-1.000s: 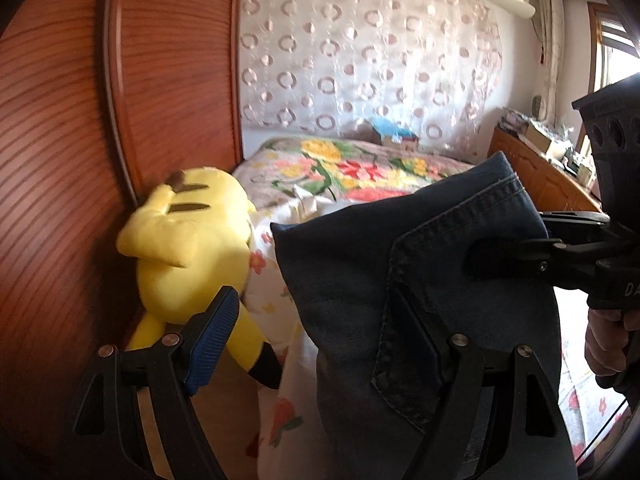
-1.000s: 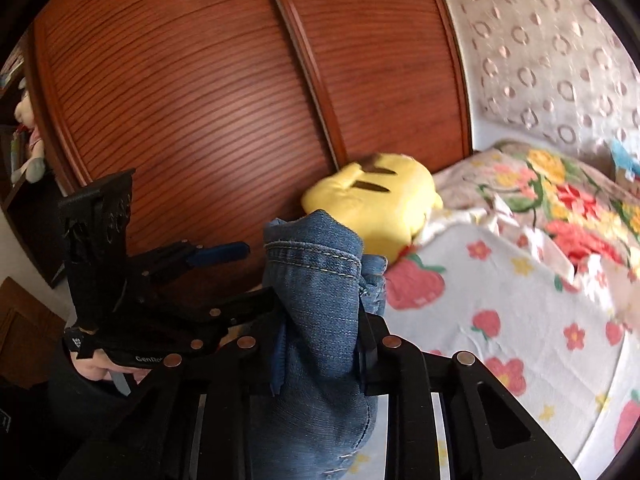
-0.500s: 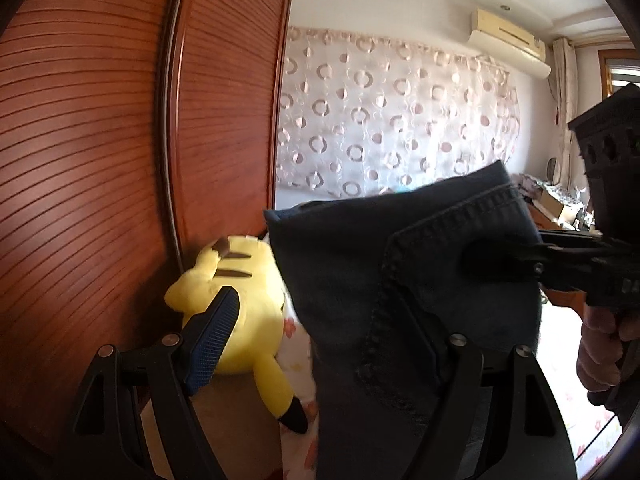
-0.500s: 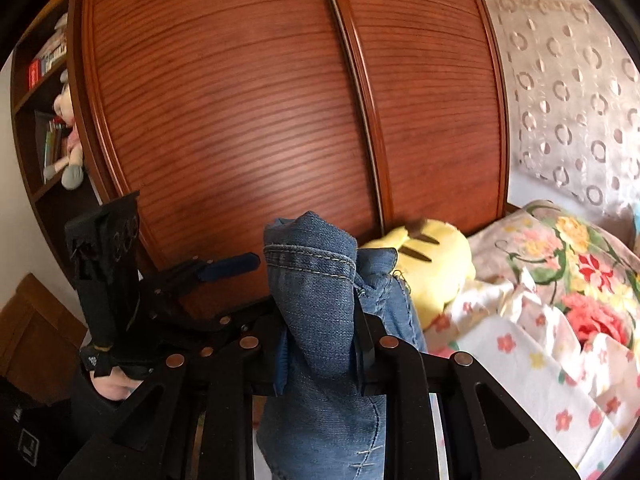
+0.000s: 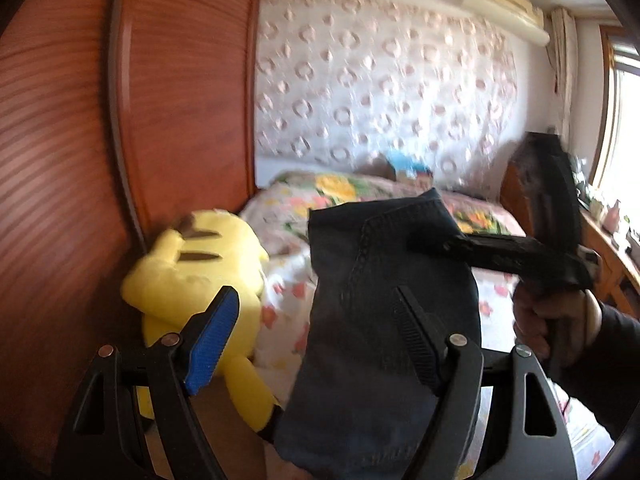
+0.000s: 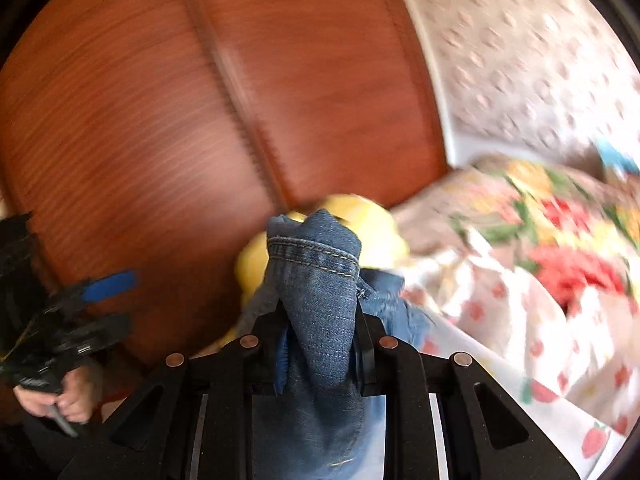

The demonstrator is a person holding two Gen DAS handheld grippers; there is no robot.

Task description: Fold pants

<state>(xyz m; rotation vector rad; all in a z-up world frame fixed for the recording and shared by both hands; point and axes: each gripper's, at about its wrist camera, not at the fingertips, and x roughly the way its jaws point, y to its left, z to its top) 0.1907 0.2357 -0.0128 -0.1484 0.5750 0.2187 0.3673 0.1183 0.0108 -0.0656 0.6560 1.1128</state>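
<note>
Behind everything stand a red-brown wardrobe [image 5: 80,160] and a floral bed [image 6: 540,260], with a yellow plush [image 5: 200,264] at the bed's left edge. Jeans [image 5: 384,320] hang in the air above the bed. The right gripper [image 6: 320,344] pinches a bunched fold between its 2 fingers. The left gripper [image 5: 316,340] is spread wide; jeans drape against its right finger [image 5: 420,340] only, the blue pad [image 5: 212,340] bare.

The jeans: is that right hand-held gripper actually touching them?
Touching. The right wrist view shows the right hand-held gripper with both fingers pressed against the bunched jeans.
</note>
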